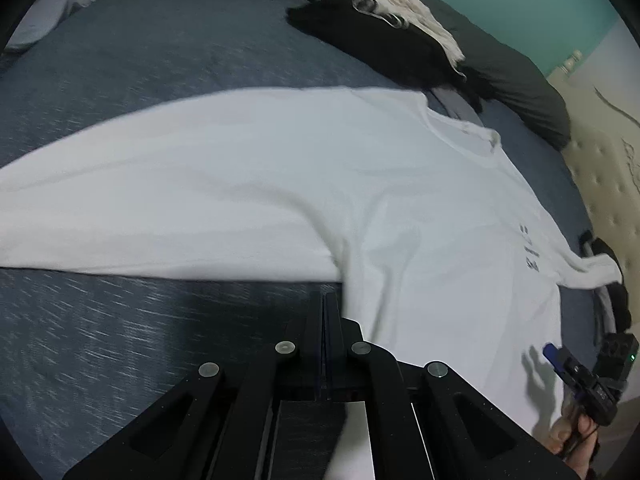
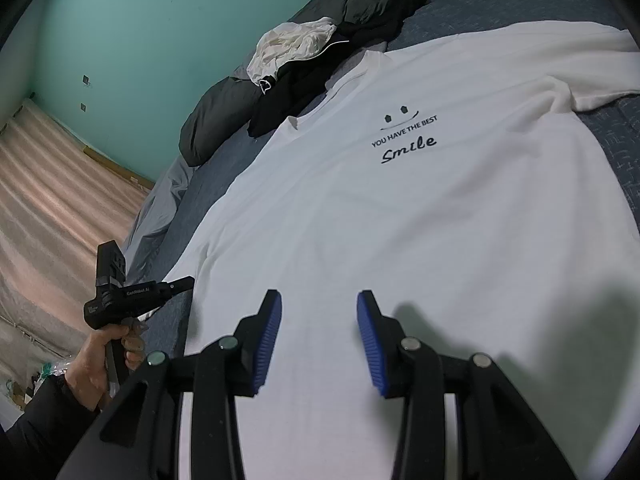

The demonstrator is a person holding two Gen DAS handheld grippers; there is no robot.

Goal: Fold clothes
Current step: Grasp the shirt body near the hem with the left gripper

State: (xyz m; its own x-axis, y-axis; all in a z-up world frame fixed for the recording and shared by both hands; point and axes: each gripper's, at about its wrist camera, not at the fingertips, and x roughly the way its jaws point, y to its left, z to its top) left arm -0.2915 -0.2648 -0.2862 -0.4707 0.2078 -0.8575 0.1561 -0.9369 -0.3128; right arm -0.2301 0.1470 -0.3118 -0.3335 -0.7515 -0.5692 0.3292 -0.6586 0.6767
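- Black fingers (image 1: 326, 312) of the left gripper (image 1: 328, 300) sit closest to its camera. They are pressed tight together at the edge of the white T-shirt (image 1: 360, 200), where a sleeve meets the side. I cannot tell if any cloth is pinched between them.
- Blue fingers (image 2: 268, 344) of the right gripper (image 2: 318, 332) stand apart just above the shirt's lower part. Nothing is between them.
- From the right camera, a hand (image 2: 100, 360) in a dark sleeve (image 2: 36, 432) holds the left gripper at the shirt's left edge.
- White T-shirt lies flat and face up on a blue bed (image 2: 520, 4). Both sleeves are spread out.
- Black print (image 2: 404, 136) on the chest shows a smile and reads "YOU HAVE THE BEST Smile".
- Past the collar lies a pile of black clothes (image 2: 296, 88) with a crumpled white cloth (image 2: 292, 46) on top.
- Behind it is a dark grey blanket (image 2: 224, 120), then a green wall (image 2: 140, 40).
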